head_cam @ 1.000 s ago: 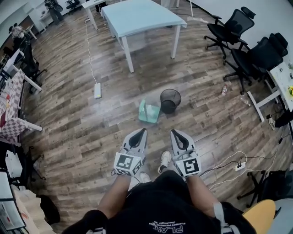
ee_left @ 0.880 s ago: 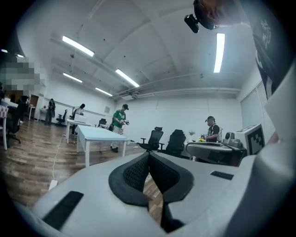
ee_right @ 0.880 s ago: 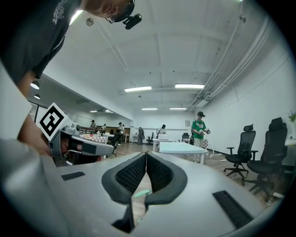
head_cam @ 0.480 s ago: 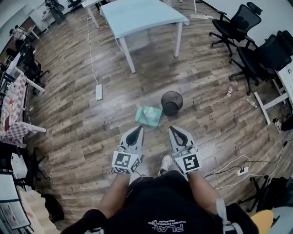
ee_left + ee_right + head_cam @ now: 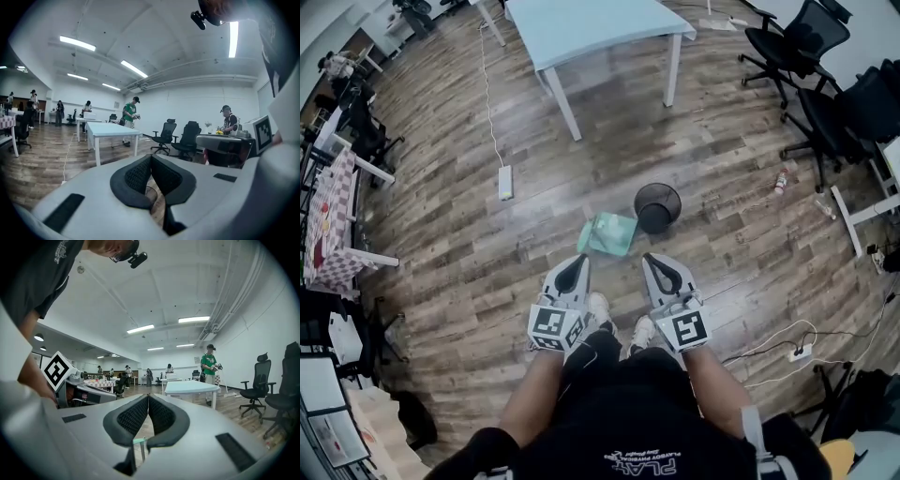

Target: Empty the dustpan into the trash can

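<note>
- On the wood-plank floor, ahead of the person's white shoes, lies the green dustpan; it sits just to the left of the trash can in the head view; whether the two touch I cannot tell.
- The trash can is a black mesh bin standing upright; its dark mouth faces the head camera.
- The left gripper is held out low in front of the person, its tips aimed toward the dustpan but apart from it; in the left gripper view the two dark ribbed pads meet at the tip, jaws together with nothing between them.
- The right gripper is held beside it, level with it and likewise short of the dustpan and the bin; in the right gripper view its pads also meet at the tip, jaws together and empty; a small green edge shows through the gap beneath them.
- Beyond the bin stands a pale blue table; a white power strip lies on the floor to the left; black office chairs stand at the right; a small bottle lies on the floor near them.
- A person in a green shirt stands past the table in both gripper views.
</note>
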{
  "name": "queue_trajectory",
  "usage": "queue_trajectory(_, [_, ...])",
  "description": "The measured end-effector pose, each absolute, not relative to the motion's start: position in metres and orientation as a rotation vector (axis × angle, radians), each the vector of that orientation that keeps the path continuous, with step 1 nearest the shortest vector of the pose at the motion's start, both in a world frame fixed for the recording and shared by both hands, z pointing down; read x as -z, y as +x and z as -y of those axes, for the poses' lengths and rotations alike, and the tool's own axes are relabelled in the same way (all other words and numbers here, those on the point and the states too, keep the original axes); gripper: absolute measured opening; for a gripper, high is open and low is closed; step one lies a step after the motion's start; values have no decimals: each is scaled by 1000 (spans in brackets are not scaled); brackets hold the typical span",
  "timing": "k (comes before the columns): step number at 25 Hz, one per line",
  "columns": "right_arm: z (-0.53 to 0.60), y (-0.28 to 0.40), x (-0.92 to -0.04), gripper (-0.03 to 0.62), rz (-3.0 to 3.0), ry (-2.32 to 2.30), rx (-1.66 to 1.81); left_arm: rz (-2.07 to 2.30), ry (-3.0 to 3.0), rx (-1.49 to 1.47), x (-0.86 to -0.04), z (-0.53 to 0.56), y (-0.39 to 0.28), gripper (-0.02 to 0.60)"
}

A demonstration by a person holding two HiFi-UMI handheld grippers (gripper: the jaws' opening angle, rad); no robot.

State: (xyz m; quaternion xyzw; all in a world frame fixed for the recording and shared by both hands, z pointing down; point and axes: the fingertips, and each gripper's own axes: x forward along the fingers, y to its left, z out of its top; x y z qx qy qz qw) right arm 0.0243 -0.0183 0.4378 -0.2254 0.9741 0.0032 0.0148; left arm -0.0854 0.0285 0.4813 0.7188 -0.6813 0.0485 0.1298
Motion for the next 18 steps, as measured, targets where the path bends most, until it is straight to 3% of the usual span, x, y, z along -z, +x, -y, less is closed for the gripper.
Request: queue_trajectory(18, [95, -75, -449, 26, -3051, -845, -35, 1840, 2130, -161, -524, 55, -172, 23])
